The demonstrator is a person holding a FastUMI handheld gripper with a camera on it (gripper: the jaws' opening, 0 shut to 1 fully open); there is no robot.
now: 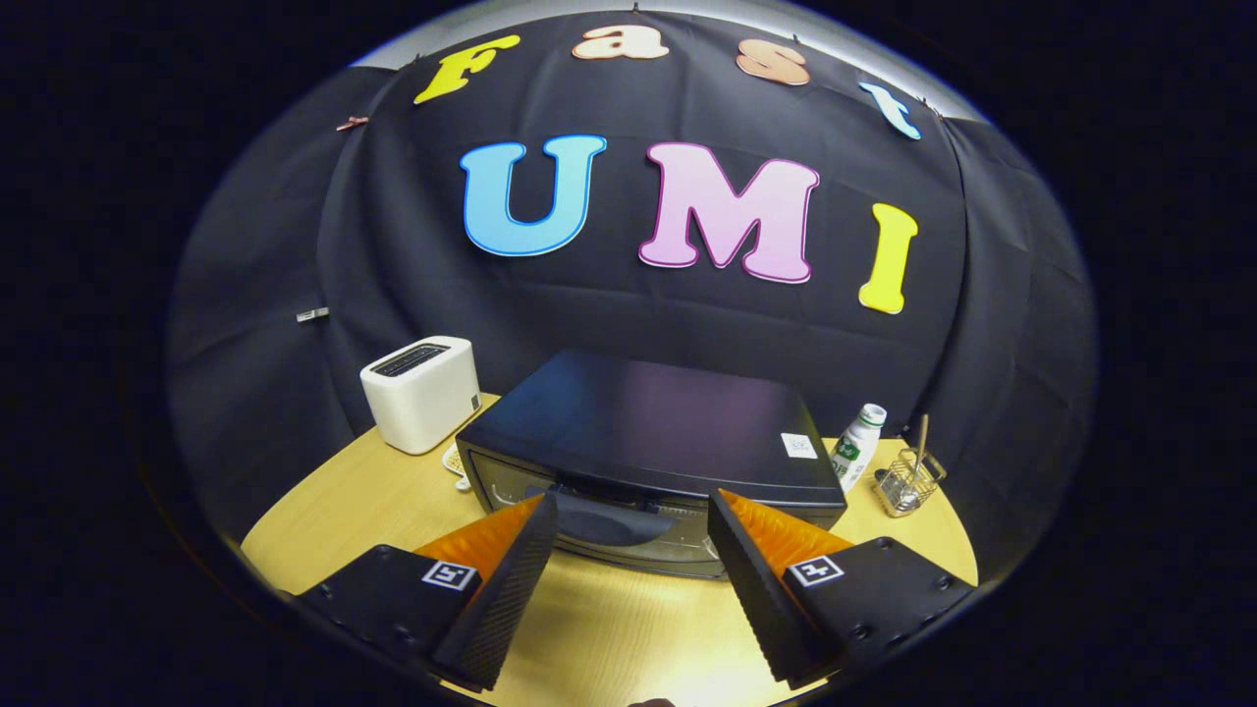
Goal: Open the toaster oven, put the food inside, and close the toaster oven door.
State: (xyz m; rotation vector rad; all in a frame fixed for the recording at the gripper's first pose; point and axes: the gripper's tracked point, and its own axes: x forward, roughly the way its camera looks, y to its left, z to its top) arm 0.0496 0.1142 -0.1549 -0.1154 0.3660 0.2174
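Note:
A black toaster oven (643,422) stands on the wooden table (354,501), its glass door (599,520) shut and facing me, with the handle along the door's top edge. My gripper (631,511) is open, its two fingers spread wide just in front of the door, nothing between them. The fingertips sit level with the door's upper part, one on each side of the handle's middle. Through the glass a dark shape shows inside; I cannot tell what it is.
A white pop-up toaster (420,391) stands to the left of the oven, with a small pale item (455,460) between them. To the oven's right are a white bottle with a green label (857,447) and a wire holder with a wooden utensil (910,479).

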